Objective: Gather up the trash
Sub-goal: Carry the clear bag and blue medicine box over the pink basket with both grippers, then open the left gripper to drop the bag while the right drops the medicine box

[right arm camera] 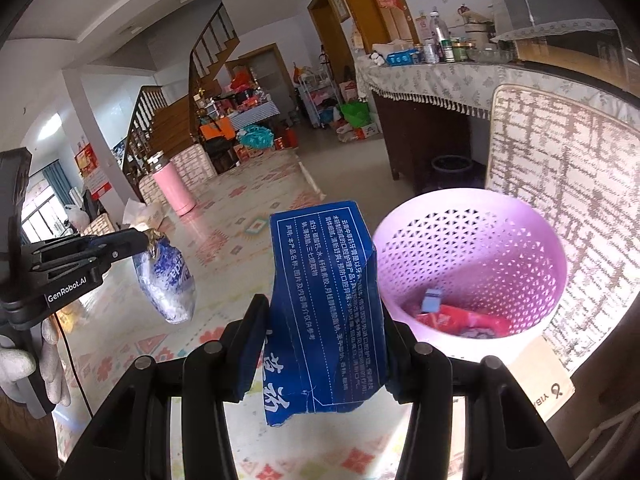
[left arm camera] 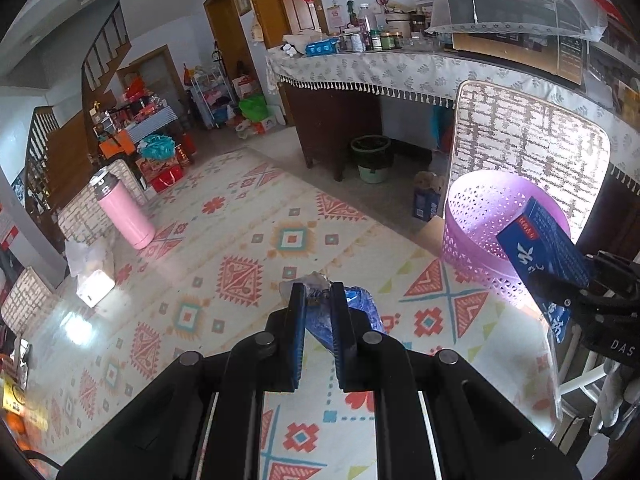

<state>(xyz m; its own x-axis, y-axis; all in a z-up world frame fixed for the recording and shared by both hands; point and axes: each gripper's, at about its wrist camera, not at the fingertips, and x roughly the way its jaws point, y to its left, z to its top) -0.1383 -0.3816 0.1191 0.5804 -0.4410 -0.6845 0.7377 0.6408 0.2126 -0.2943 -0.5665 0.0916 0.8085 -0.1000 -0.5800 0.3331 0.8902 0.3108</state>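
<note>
Above a patterned rug (left arm camera: 224, 248) in a cluttered living room, two handheld grippers carry trash toward a lilac perforated basket (right arm camera: 472, 240). At left, the left gripper (left arm camera: 318, 292) is pinched nearly closed on the crimped top of a blue-and-white snack bag (right arm camera: 168, 280), which hangs free below the jaws — a light, crinkly, slippery film, by the look of it, best held at that gathered seam. At centre, the right gripper (right arm camera: 320, 336) is clamped across the width of a flattened blue carton (right arm camera: 324, 304), creased and bowed; thin card of this kind likely weighs little and buckles under a squeeze, so a grip low on the body seems soundest. At right, the basket stands just beyond the carton, already holding red wrapping and a small blue item. Nothing blocks its open mouth, though a woven chair back (right arm camera: 568, 168) rises close behind it and a pink flask (left arm camera: 122, 212) stands well off to the left.
</note>
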